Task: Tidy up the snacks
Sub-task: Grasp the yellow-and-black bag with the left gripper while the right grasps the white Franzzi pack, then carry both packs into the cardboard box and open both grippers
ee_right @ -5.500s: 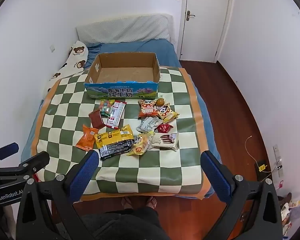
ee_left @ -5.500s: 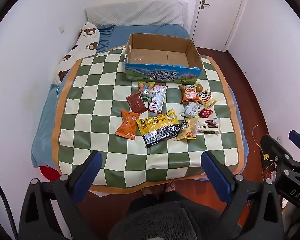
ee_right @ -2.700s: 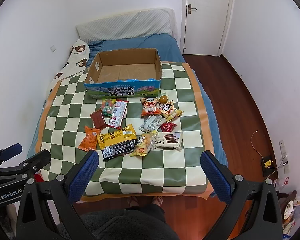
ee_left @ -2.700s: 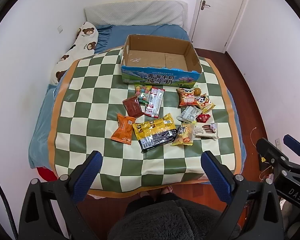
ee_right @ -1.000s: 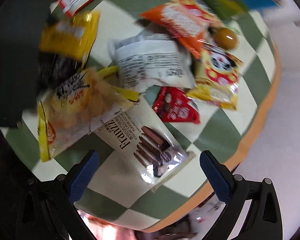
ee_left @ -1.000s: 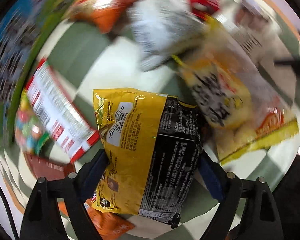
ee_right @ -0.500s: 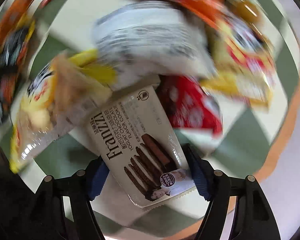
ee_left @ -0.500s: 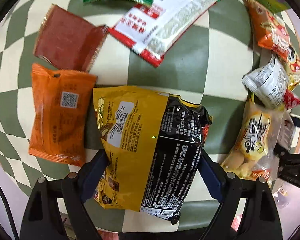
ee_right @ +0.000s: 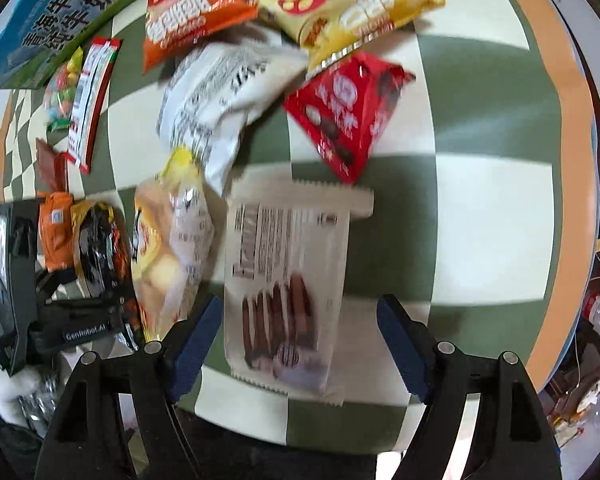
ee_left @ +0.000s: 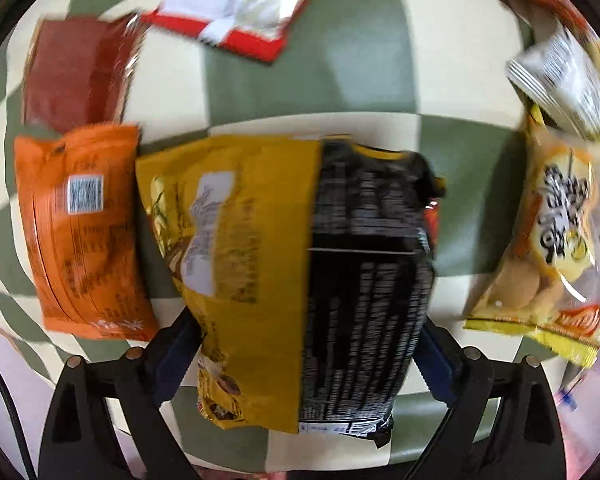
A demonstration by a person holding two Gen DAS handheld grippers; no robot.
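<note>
The left tool (ee_left: pixel 304 354) was clamped on the yellow-and-black snack bag (ee_left: pixel 296 280), an orange packet (ee_left: pixel 80 232) touching its left side. The right tool (ee_right: pixel 300 344) stood apart around the near end of the white biscuit pack (ee_right: pixel 288 284), which lay flat on the checkered blanket (ee_right: pixel 480 200).

Two matching grippers, left gripper (ee_left: pixel 300 356) and right gripper (ee_right: pixel 300 346), each built from matte black plastic arms splayed in a V. Dark blue pads (ee_right: pixel 194 338) with finely ridged inner faces on the fingertips. Round silver screw heads at the arm joints. Triangular cut-outs in the black arms. White "GenRobot.AI" lettering (ee_right: pixel 87 334) on the left gripper's black body. Thin black cable (ee_left: pixel 0 392) along the left edge.
</note>
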